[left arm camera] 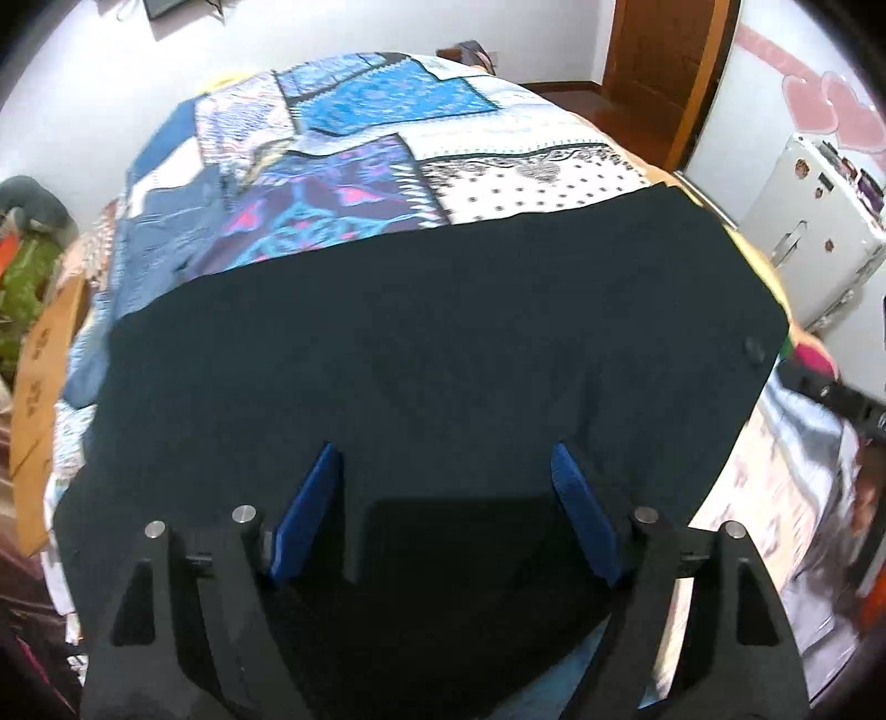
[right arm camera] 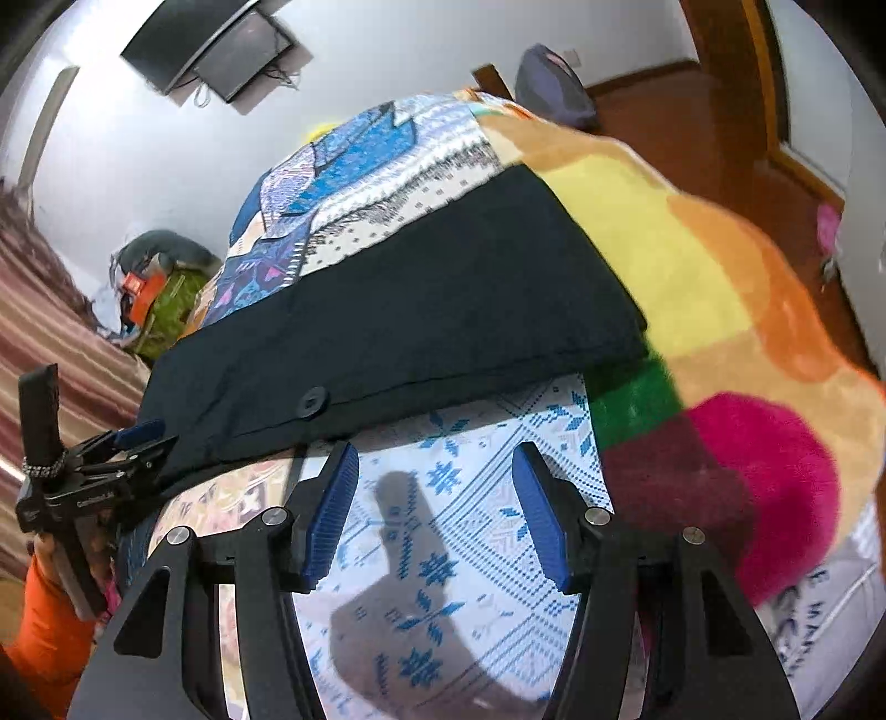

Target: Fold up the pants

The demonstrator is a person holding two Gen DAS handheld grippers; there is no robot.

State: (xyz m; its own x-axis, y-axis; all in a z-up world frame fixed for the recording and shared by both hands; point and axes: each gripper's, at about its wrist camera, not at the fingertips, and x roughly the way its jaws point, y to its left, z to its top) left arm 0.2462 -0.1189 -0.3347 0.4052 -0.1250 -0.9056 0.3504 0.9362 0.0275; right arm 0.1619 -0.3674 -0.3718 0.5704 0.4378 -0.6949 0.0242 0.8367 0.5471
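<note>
Dark navy pants (left arm camera: pixel 443 310) lie folded flat in a wide band across a patchwork bedspread (left arm camera: pixel 354 183). A dark button (right arm camera: pixel 312 400) shows near their near edge. My left gripper (left arm camera: pixel 443 451) hovers over the pants' near part, its blue pads (left arm camera: pixel 310 515) wide apart with nothing between them. In the right wrist view the pants (right arm camera: pixel 387 310) lie ahead. My right gripper (right arm camera: pixel 436 451) is open over bare white-and-blue bedspread (right arm camera: pixel 443 554), just short of the pants' edge. The left gripper (right arm camera: pixel 138 437) appears at the pants' left end, held by an orange-sleeved arm (right arm camera: pixel 44 626).
A bright fleece blanket (right arm camera: pixel 692 266) hangs over the bed's right side, beside the pants. A white fridge (left arm camera: pixel 814 221) and a wooden door (left arm camera: pixel 653 55) stand beyond on the right. A cardboard box (left arm camera: pixel 44 360) and a clothes pile (right arm camera: pixel 166 293) flank the left. A wall screen (right arm camera: pixel 210 44) hangs above.
</note>
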